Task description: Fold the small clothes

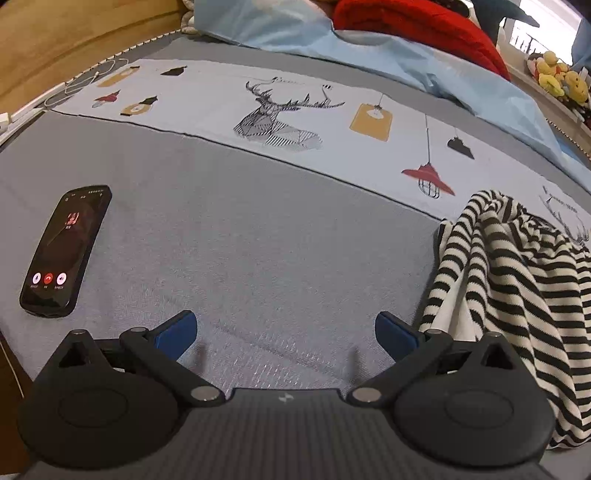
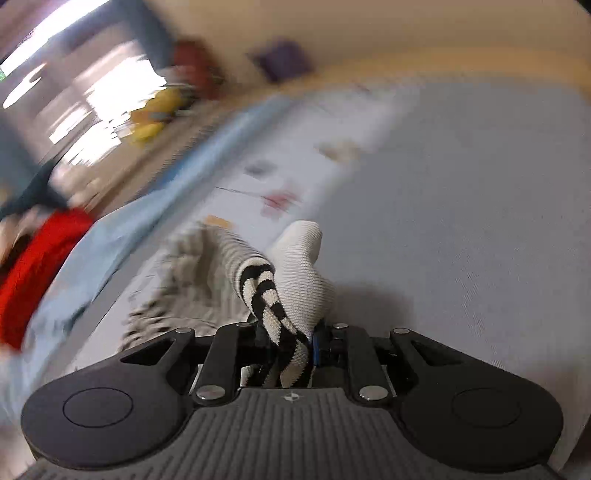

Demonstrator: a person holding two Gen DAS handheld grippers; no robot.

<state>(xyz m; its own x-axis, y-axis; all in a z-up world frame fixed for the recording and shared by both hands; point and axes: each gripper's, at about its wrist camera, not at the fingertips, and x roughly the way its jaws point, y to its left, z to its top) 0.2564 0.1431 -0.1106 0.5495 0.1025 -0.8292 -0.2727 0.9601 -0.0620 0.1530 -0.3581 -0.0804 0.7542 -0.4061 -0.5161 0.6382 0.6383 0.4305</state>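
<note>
A black-and-white striped knit garment (image 1: 517,280) hangs lifted at the right of the left wrist view, above the grey bed cover (image 1: 258,240). My left gripper (image 1: 286,330) is open over bare grey cover, nothing between its blue pads (image 1: 177,332). It stands just left of the garment. In the right wrist view my right gripper (image 2: 291,332) is shut on a bunched striped part of the garment (image 2: 273,295), beside its plain white cuff (image 2: 303,266). The rest of the cloth trails blurred to the left.
A black phone (image 1: 66,251) with a lit call screen lies on the cover at left. A printed white cloth (image 1: 280,114) with a deer and lamps runs across behind. A light blue pillow (image 1: 443,70), a red garment (image 1: 424,26) and yellow plush toys (image 1: 557,77) lie further back.
</note>
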